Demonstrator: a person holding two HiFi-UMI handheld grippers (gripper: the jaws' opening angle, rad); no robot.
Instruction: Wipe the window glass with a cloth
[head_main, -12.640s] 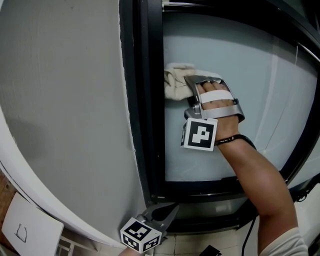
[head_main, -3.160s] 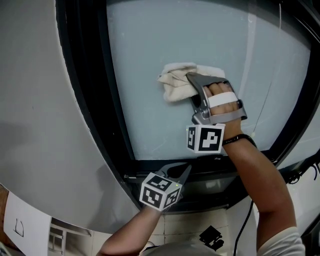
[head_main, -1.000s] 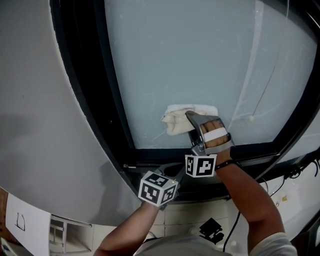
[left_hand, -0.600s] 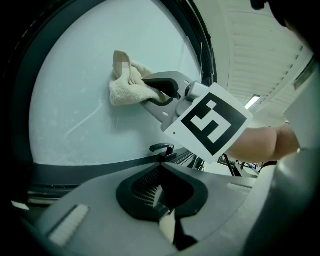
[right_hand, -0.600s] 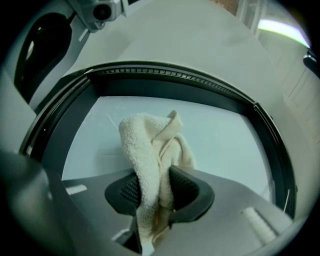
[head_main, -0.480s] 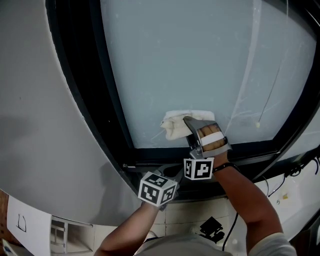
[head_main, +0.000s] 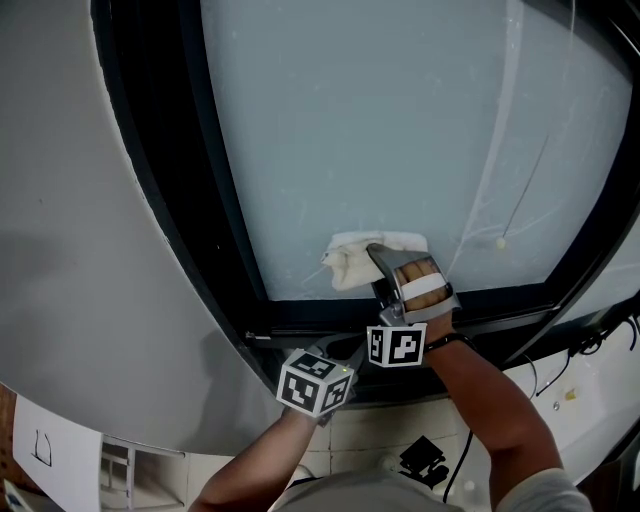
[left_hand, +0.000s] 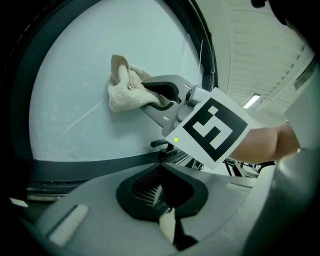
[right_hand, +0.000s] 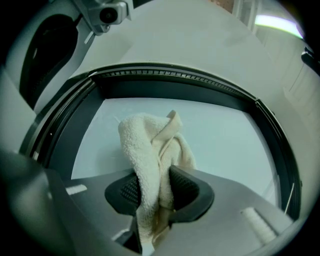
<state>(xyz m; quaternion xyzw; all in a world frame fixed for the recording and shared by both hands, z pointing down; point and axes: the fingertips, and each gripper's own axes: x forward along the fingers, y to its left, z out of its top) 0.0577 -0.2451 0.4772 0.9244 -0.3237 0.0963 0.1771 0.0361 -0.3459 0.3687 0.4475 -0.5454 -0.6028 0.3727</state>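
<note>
Cloth (right_hand: 150, 150), cream terry, bunches crumpled in right gripper (right_hand: 159, 191) against glass (right_hand: 225, 135).

No readable text or labels.

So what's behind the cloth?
The window glass. The cloth, held in the right tool, lies against it near the pane's bottom edge. The patch right behind the cloth is covered, so I can't tell if it's clean.

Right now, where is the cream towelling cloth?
In the head view, the cream towelling cloth is clamped in the right tool, against the pale window glass near its lower edge, just above the black frame.
</note>
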